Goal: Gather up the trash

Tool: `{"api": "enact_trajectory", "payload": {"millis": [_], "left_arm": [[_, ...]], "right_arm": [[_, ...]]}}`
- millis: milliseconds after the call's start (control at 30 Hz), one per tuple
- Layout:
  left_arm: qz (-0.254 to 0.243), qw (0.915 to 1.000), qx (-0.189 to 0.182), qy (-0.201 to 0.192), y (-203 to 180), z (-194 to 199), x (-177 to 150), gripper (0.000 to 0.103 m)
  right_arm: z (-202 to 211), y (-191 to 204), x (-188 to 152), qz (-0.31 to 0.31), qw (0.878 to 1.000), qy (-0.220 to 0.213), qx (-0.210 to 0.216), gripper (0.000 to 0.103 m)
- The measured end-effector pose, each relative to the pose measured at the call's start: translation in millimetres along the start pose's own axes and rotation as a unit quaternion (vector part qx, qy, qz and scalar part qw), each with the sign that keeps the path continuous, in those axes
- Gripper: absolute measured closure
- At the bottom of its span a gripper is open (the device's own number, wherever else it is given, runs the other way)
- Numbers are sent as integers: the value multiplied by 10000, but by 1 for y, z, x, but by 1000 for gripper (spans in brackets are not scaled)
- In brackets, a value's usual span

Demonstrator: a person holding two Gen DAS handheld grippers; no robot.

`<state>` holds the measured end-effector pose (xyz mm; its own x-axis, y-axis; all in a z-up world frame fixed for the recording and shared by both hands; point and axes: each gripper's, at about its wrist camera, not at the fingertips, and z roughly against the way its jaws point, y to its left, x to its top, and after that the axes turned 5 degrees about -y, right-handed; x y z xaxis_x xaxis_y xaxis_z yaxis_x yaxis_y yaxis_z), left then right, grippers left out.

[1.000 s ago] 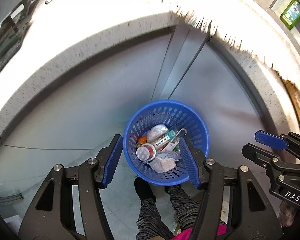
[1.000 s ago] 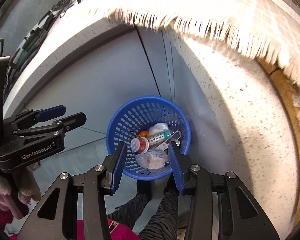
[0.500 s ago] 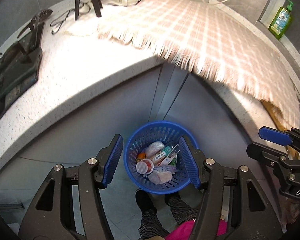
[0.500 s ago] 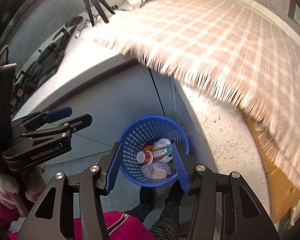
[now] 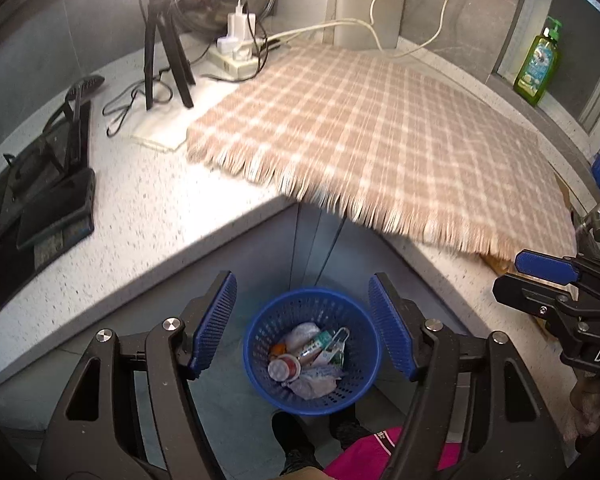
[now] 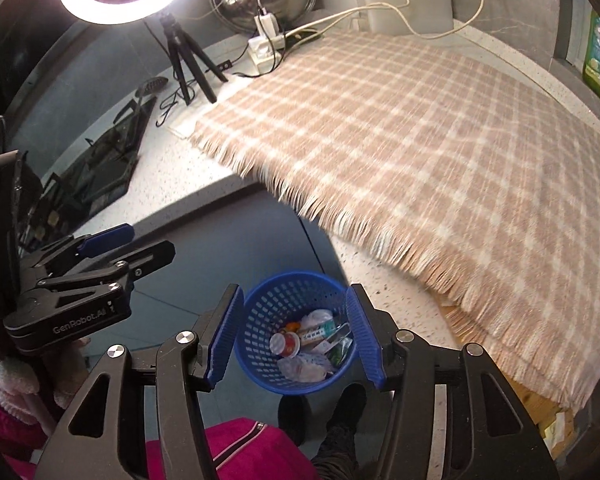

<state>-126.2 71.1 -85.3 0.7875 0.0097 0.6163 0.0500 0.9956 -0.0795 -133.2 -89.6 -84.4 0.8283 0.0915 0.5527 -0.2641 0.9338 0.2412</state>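
Note:
A blue mesh waste basket [image 5: 360,344] [image 6: 255,320] stands on the floor below the counter's corner, far beneath both grippers. Inside lie several bits of trash: a small white-capped bottle [image 5: 283,368] [image 6: 284,343], crumpled wrappers and a carton. My left gripper [image 5: 302,326] hangs high above the basket; its jaws are opening and nothing is between them. My right gripper [image 6: 293,340] is likewise above the basket, jaws opening, empty. Each gripper also shows at the edge of the other's view.
A plaid fringed cloth [image 5: 372,136] covers the speckled counter [image 5: 147,216] and overhangs its edge. A ring light on a tripod [image 6: 187,60], a power strip [image 5: 235,56] with cables, a black rack [image 5: 39,184] and a green soap bottle [image 5: 538,68] stand around. A person's feet are beside the basket.
Both grippers have risen well above the basket, so it looks smaller and the counter top with the cloth has come into view. Both pairs of jaws stand wider.

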Motion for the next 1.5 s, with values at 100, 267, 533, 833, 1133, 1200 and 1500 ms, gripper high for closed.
{"api": "enact_trajectory", "payload": {"millis": [100, 267, 533, 833, 1133, 1200, 1500], "left_arm": [[-42, 9999, -17, -158, -8, 9, 13, 30], [-114, 9984, -74, -557, -24, 27, 32, 21], [-235, 9946, -152, -997, -49, 50, 56, 11], [-327, 9910, -149, -1292, -70, 65, 71, 4], [-325, 9898, -104, -1386, -85, 68, 81, 1], [-313, 9898, -106, -1383, -87, 67, 83, 1], [-312, 9904, -110, -1340, -96, 61, 88, 1]], "right_arm": [[10, -6, 7, -71, 9998, -164, -17, 43], [29, -16, 22, -89, 9986, -513, -111, 39], [61, -26, 40, 1, 9942, -1014, -359, 27], [84, -38, 52, -9, 9900, -1331, -460, 25], [89, -49, 58, 21, 9885, -1432, -481, 24], [89, -52, 59, 21, 9885, -1434, -483, 24], [89, -67, 62, -47, 9886, -1439, -431, 24]]}}
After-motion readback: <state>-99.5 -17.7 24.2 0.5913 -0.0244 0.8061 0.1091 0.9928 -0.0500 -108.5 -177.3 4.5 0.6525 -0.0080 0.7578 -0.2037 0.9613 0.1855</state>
